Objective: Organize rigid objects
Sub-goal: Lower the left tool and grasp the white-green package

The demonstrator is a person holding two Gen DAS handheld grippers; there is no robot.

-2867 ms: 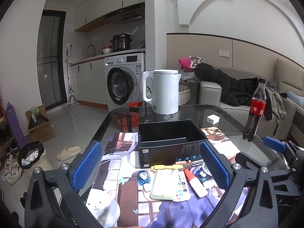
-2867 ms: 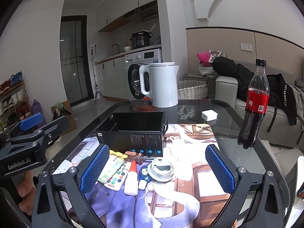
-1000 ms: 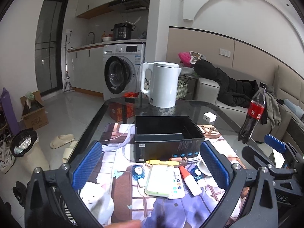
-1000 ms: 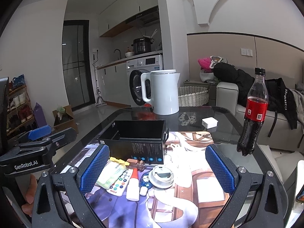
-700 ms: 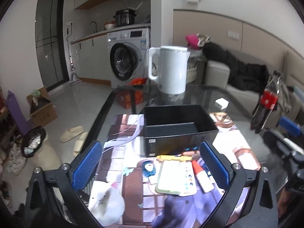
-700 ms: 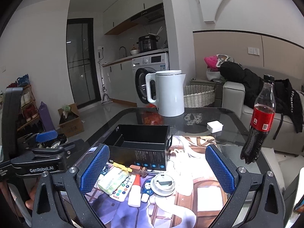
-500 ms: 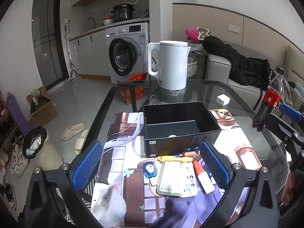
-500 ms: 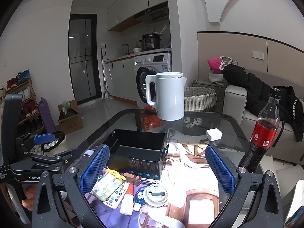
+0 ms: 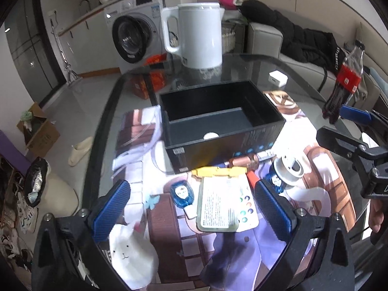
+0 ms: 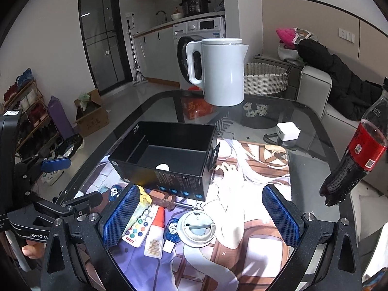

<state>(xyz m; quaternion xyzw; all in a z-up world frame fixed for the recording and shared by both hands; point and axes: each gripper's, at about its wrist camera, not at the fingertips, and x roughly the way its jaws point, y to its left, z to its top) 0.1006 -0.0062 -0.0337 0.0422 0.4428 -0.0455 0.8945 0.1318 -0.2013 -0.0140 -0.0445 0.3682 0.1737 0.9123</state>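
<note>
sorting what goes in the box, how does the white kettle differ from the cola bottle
The white kettle is wide, opaque and has a side handle; the cola bottle is slim, see-through, dark inside, with a red label. The kettle stands behind the black box, the bottle off to its right, beside the mat. Both stand on the glass table, outside the box.

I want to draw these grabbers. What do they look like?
Both are black plastic frames with silver screws. Each finger ends in a blue, bumpy rubber pad. The left gripper has white "GenRob..." lettering on its side. The right gripper matches.
</note>
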